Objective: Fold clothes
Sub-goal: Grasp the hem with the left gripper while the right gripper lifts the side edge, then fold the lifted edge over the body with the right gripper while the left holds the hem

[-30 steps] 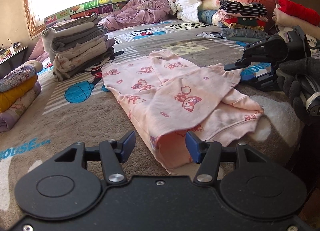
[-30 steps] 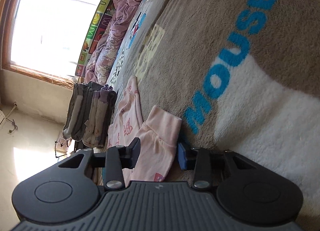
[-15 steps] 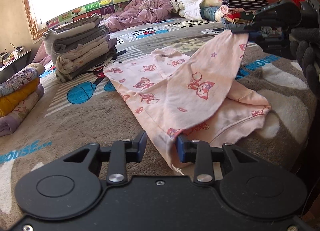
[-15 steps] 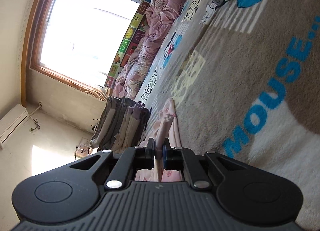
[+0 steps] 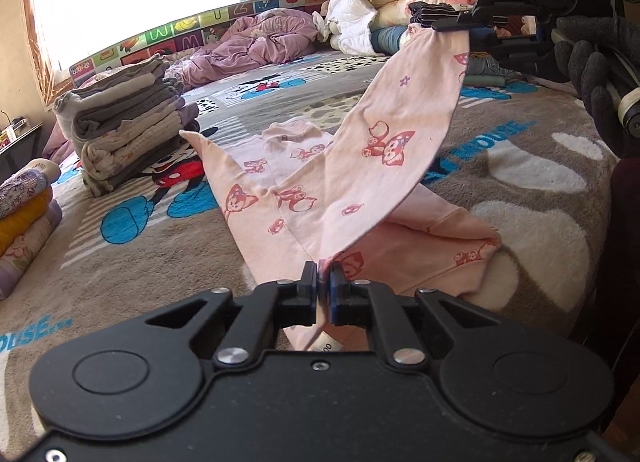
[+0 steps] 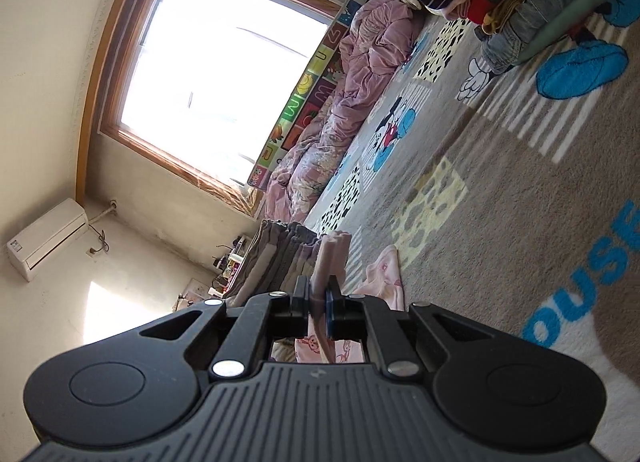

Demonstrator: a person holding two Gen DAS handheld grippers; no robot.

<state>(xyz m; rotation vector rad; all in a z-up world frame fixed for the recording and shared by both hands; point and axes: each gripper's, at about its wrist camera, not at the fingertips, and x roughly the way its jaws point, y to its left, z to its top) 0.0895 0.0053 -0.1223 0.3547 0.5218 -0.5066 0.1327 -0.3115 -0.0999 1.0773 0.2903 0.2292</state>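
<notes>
Lifted pink garment (image 5: pixel 384 149) since earlier, both jaws clamped on it; folded stack (image 5: pixel 124 121) nearby.

Pale pink garment (image 5: pixel 384 165) with red cartoon prints; grey-brown blanket (image 5: pixel 160 262) with blue lettering.

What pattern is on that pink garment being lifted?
Small red-pink cartoon fox prints on the pale pink garment, clearest in the left wrist view.

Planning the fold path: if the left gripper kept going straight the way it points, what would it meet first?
Probably the pink garment itself: the left gripper is shut on its edge, and the lifted cloth lies directly ahead.
</notes>
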